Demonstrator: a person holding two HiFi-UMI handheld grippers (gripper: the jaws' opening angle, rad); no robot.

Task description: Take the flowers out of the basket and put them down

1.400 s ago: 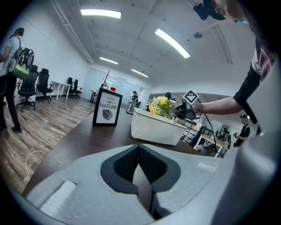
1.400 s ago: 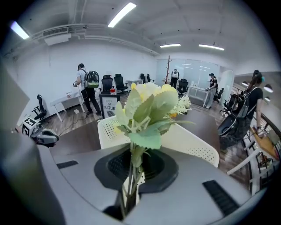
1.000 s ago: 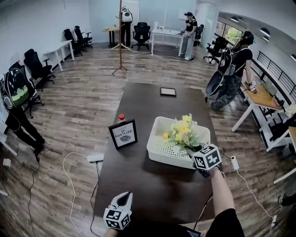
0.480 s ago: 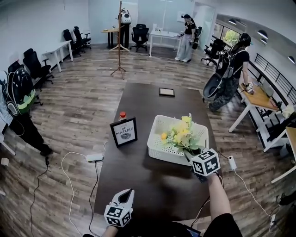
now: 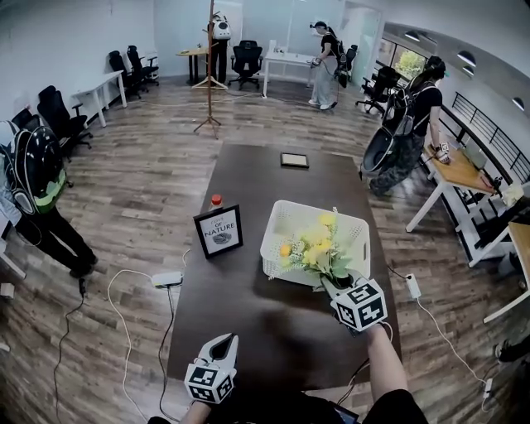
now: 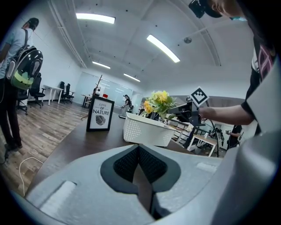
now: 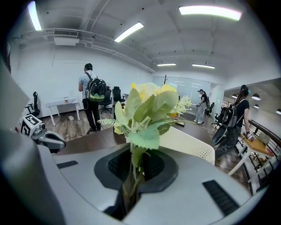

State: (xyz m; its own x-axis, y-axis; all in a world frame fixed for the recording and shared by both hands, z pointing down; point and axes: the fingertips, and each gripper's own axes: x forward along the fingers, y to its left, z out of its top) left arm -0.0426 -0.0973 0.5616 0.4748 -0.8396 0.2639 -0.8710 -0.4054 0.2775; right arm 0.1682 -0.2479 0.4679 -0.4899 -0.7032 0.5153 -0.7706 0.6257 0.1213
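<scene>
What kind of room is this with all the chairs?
Probably an open office or lab workspace: black office chairs stand along the walls beside white desks, strip lights run overhead, and a long dark table stands mid-floor.

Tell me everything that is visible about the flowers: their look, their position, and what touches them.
The flowers are one small bunch, likely artificial: yellow blooms, pale green leaves, thin stems gathered together. The right claw is shut on the stems and holds the bunch tilted above the near edge of the white basket.
</scene>
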